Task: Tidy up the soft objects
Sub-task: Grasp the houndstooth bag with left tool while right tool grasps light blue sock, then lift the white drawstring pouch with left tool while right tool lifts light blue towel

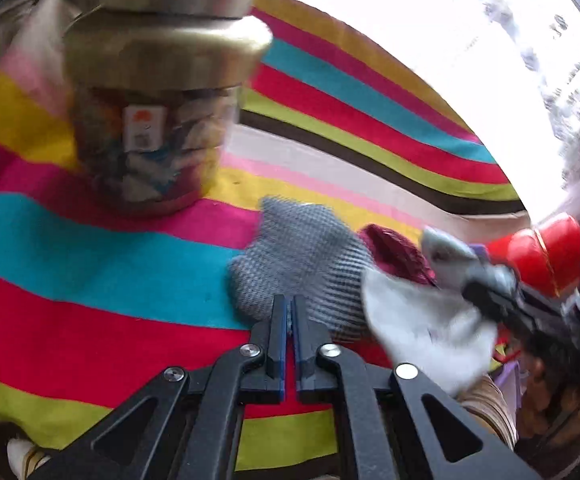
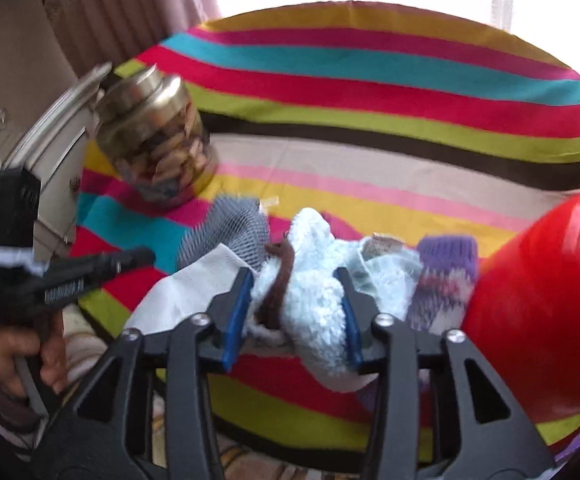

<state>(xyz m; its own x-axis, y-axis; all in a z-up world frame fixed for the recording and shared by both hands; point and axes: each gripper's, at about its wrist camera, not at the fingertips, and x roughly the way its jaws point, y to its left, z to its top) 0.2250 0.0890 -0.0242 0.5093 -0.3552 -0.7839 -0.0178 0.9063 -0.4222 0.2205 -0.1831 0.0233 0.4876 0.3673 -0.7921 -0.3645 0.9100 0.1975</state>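
Note:
My right gripper (image 2: 294, 280) is closed around a fluffy light-blue sock (image 2: 310, 300) with a brown strand, held over the striped cloth. A white cloth (image 2: 185, 292) hangs at its left finger; it shows in the left wrist view (image 1: 422, 320) hanging from the right gripper (image 1: 486, 292). A grey mesh sock (image 1: 302, 260) lies on the cloth just ahead of my left gripper (image 1: 288, 300), which is shut and empty. The grey sock also shows in the right wrist view (image 2: 229, 224). A purple knitted sock (image 2: 446, 276) and a maroon knitted piece (image 1: 394, 252) lie beside them.
A clear jar with a gold lid (image 1: 157, 92) stands on the striped cloth (image 1: 89, 260) at the back left; it also shows in the right wrist view (image 2: 153, 136). A red tin (image 2: 538, 308) stands at the right. A bright window lies beyond the far edge.

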